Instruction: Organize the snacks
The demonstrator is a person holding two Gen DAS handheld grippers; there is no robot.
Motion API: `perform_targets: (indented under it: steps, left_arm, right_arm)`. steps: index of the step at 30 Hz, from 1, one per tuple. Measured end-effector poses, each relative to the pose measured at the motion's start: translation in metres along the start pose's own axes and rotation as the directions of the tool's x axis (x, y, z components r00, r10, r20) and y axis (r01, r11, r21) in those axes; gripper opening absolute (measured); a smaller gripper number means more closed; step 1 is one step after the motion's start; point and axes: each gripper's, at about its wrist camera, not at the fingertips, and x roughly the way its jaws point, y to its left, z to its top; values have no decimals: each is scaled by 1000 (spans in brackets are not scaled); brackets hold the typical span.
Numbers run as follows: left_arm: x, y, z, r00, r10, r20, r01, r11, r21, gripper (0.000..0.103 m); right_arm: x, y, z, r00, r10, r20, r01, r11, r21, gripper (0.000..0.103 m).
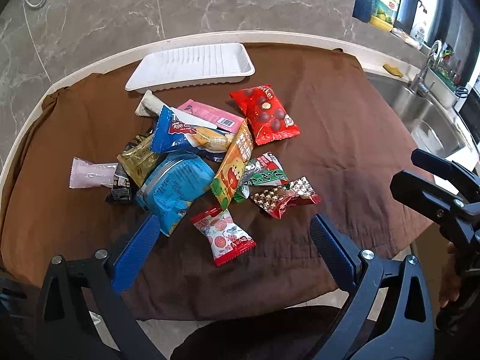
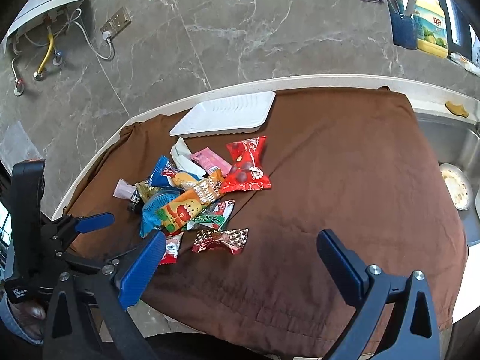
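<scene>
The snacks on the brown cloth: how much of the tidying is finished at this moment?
Nothing looks done yet. The white tray is empty, and all the snacks lie in a loose pile on the brown cloth. The left gripper and right gripper are both open and hold nothing. Every packet is left to move.

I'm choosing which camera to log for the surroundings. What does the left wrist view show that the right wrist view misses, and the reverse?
Only the left wrist view shows the faucet over the sink.

Only the right wrist view shows the wall socket, the pipes under a white appliance, and a dirty plate in the sink.

Both show the white tray, empty, the snack pile, the brown cloth, and both grippers open, left gripper and right gripper.
</scene>
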Motion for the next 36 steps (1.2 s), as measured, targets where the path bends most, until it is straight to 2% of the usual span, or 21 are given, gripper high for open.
perform_targets:
  steps: [36]
  left_arm:
    - [0, 1, 0, 1000, 1, 1, -1, 1000, 2, 101]
  right_arm:
    - [-2, 3, 2, 1000, 4, 12, -4, 1000, 2, 103]
